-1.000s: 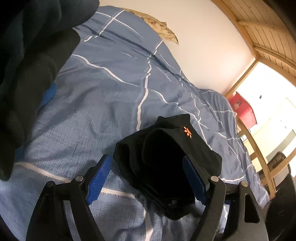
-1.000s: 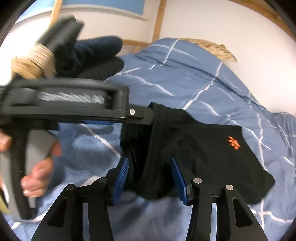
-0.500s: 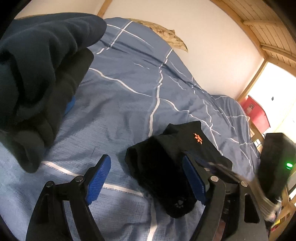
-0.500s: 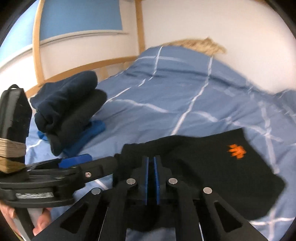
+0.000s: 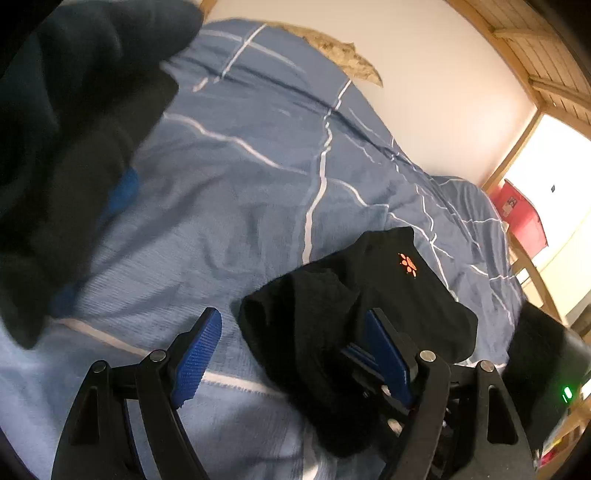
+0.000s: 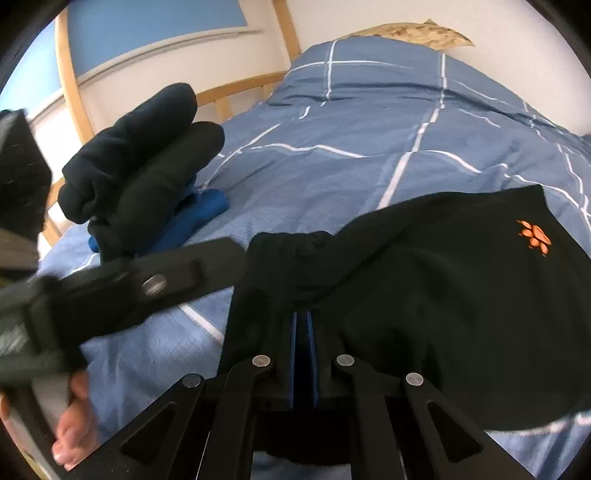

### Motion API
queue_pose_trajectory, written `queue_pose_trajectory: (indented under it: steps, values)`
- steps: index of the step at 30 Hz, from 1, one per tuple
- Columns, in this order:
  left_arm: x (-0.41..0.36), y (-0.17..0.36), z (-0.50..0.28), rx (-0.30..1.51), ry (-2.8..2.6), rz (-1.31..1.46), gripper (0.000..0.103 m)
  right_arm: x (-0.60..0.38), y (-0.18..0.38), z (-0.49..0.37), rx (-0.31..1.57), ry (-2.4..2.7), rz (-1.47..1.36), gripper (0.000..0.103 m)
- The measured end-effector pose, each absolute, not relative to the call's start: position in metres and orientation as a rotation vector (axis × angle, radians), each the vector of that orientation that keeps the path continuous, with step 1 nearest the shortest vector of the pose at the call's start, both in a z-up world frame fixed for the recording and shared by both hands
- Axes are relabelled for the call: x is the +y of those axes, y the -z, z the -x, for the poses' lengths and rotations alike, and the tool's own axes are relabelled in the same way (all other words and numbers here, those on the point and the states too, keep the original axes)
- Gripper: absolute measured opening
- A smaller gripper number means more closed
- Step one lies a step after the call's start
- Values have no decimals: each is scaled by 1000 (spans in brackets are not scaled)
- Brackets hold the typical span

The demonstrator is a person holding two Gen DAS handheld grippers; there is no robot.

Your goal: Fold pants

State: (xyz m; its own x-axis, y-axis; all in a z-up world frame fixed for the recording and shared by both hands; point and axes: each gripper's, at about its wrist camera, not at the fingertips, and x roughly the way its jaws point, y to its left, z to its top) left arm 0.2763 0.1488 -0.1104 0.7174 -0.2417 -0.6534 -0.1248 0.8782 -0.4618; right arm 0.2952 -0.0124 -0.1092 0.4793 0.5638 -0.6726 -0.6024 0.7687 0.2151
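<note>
Black pants (image 6: pixel 424 280), on bed (image 6: pixel 332 170): right gripper (image 6: pixel 303 325) clamped on near edge; left gripper (image 5: pixel 291 350) closing, unpinched, straddling waistband. Lift evenly, keeping edges aligned.

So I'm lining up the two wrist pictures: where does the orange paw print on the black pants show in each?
Left wrist: orange paw print right of centre, on the black pants, above the left gripper's right finger.
Right wrist: paw print far right, at mid height.
Shared landmark: the tan pillow at the bed's far end.
</note>
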Motion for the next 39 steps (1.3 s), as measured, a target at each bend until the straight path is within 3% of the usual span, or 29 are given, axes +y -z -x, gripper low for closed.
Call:
queue_pose_trajectory:
  steps: [3,9,12,15,17,24,26,30,34,39]
  values:
    - [152,119,-285,803,47,532,68,-20,107,-291,789,-696,41,9]
    - [146,129,-296,828,47,545,64,-35,109,-287,785,-642,13,9]
    - [146,135,-300,846,52,569,53,-38,112,-289,795,-626,2,9]
    - [149,136,-297,840,45,579,30,-41,113,-289,802,-604,3,9]
    - [152,133,-292,829,57,599,24,-43,115,-290,807,-592,4,9]
    - [151,111,-285,799,65,577,21,-48,101,-277,733,-569,29,12]
    - [148,108,-287,804,59,548,21,-54,96,-274,712,-555,41,22]
    - [147,108,-290,836,44,546,21,-64,116,-297,897,-602,-31,22]
    - [140,89,-287,824,64,517,21,-87,90,-283,785,-523,-4,24]
    - [113,54,-302,856,72,453,21,-117,85,-301,778,-384,76,27]
